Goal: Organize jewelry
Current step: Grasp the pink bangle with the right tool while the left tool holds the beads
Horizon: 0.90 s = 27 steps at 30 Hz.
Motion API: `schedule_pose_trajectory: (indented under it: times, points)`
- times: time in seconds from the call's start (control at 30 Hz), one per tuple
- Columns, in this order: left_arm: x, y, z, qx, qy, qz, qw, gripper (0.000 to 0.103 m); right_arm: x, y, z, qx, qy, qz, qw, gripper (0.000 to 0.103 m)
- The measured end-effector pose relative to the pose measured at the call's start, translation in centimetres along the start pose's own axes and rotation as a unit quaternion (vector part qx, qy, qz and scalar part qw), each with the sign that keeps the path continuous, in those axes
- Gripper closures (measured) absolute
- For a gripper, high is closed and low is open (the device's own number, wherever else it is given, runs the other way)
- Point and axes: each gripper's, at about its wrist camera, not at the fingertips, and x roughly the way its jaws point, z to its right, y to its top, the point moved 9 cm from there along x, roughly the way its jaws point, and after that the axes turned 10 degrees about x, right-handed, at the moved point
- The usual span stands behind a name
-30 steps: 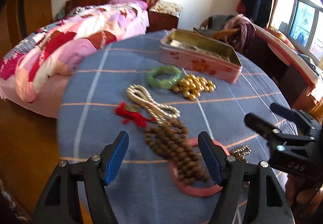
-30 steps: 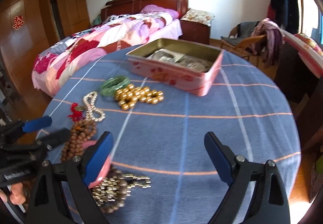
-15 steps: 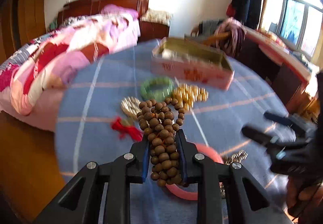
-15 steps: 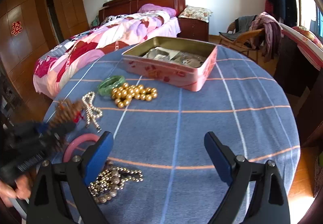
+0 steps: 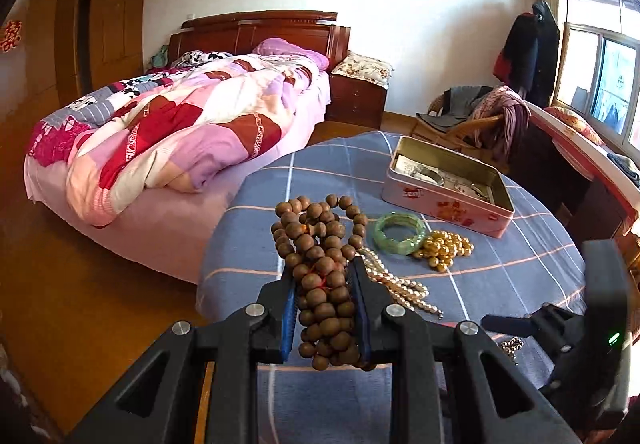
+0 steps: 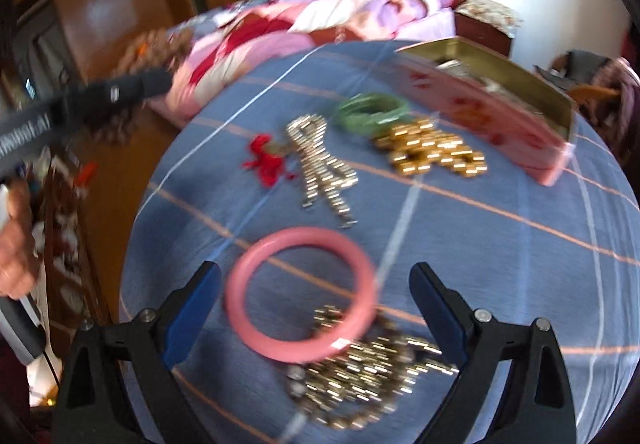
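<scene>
Since a second ago the left gripper has pinched shut on the wooden bead strand and carried it up off the table, so the bundle now hangs clear of the cloth between the blue pads, beads bulging out above and below them. Those beads are matte brown, round and chunky, strung on a reddish cord and looped several times over. Over in the right wrist view the right gripper has swung round, jaws spread wide with nothing in them, and the smooth glossy pink bangle lies flat between its fingers, a bit toward 11 o'clock of the midpoint, not touched by either pad as far as I can tell through the blur. At 6 o'clock of the bangle, partly under its rim, sits a heap of small shiny metallic beads. Further up the blue checked tablecloth, around 12 o'clock, are a pale pearl-like strand with a red tassel beside it, a translucent green bangle and a pile of gold beads just next to that. Behind those is the open pink rectangular tin, metal-looking inside.
</scene>
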Motion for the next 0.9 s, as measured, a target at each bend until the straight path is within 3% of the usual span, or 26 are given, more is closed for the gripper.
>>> schedule_pose_trajectory:
  times: [0.17,0.27,0.43,0.7,0.9]
  points:
    - [0.3,-0.2,-0.4,-0.006,0.001,-0.004,1.0000,0.079,0.6,-0.3,0.6,0.002,-0.009,-0.016,1.000,0.004]
    - [0.5,-0.4,-0.2,-0.006,-0.003,-0.006,1.0000,0.079,0.2,-0.4,0.9,-0.021,-0.033,-0.011,0.999,0.019]
    - [0.8,-0.4,-0.1,-0.007,-0.009,-0.009,0.9999,0.079,-0.3,-0.1,1.3,-0.005,-0.013,-0.005,1.000,0.020]
    - [1.5,-0.5,0.7,-0.008,-0.017,-0.011,0.9998,0.079,-5.0,3.9,4.7,0.085,0.026,0.100,0.991,0.020]
    - [2.8,-0.6,2.8,0.009,-0.036,-0.019,0.9991,0.079,-6.1,5.1,9.1,0.133,-0.031,0.136,0.981,0.020]
